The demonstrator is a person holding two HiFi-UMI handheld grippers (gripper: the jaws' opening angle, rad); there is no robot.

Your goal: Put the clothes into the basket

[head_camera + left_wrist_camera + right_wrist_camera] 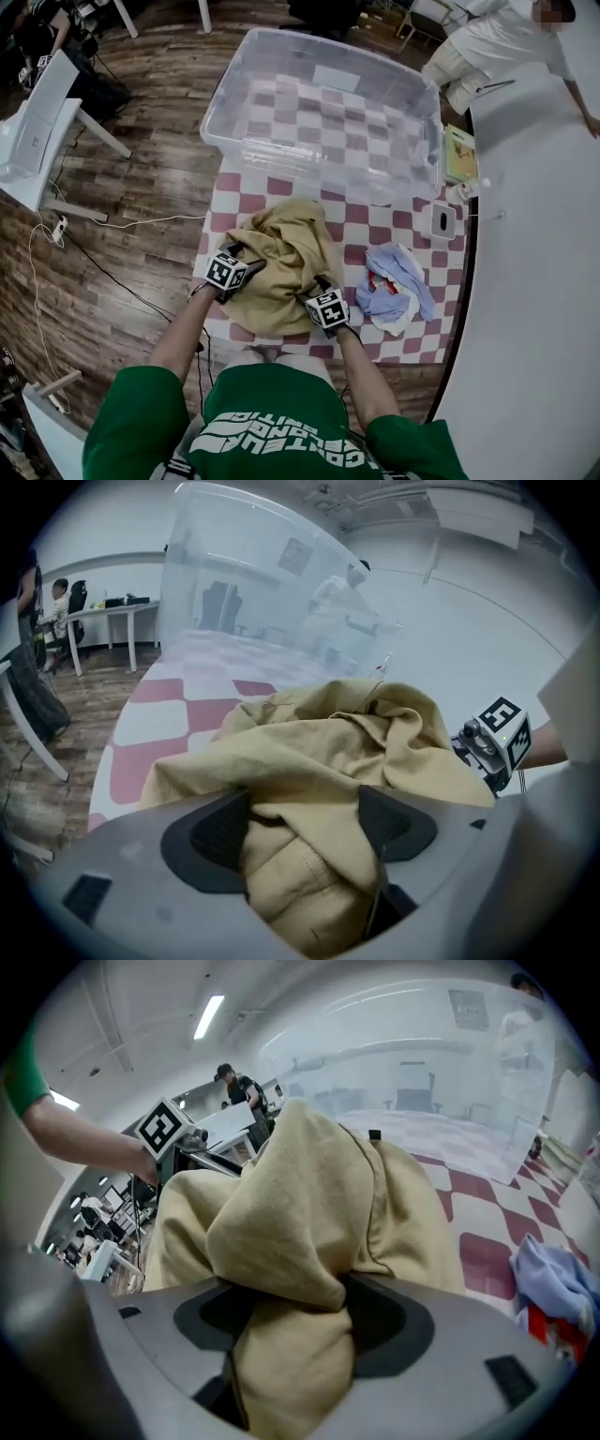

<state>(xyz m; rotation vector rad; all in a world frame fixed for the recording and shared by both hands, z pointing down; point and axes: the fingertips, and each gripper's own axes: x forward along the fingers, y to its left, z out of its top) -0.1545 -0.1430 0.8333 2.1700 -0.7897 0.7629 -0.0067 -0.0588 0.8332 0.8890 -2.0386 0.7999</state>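
L gripper (pixel 305 832): jaws wide apart, with a thick fold of the tan garment (pixel 375 733) between them. The dark face of each pad is free to see, so I judge it is not pinched yet. R gripper (pixel 300 1321) is the same: jaws about as wide as they go, a bunch of the same cloth stands up between them, and at least the left pad is bare. The 2 grippers sit one at each side of the heap, prob. so that a bulky piece can be lifted in one go w/o trailing.

The garment lies crumpled on the checked worktop (pixel 272 187), right under and just ahead of both grippers. To the right of the R gripper, near but apart, lies a 2nd small pile, blue, white & red clothes (pixel 394 281). Beyond the garment, straight ahead of both grippers, stands the clear basket (pixel 221 108). I see nothing inside it, so the task looks only at its start.
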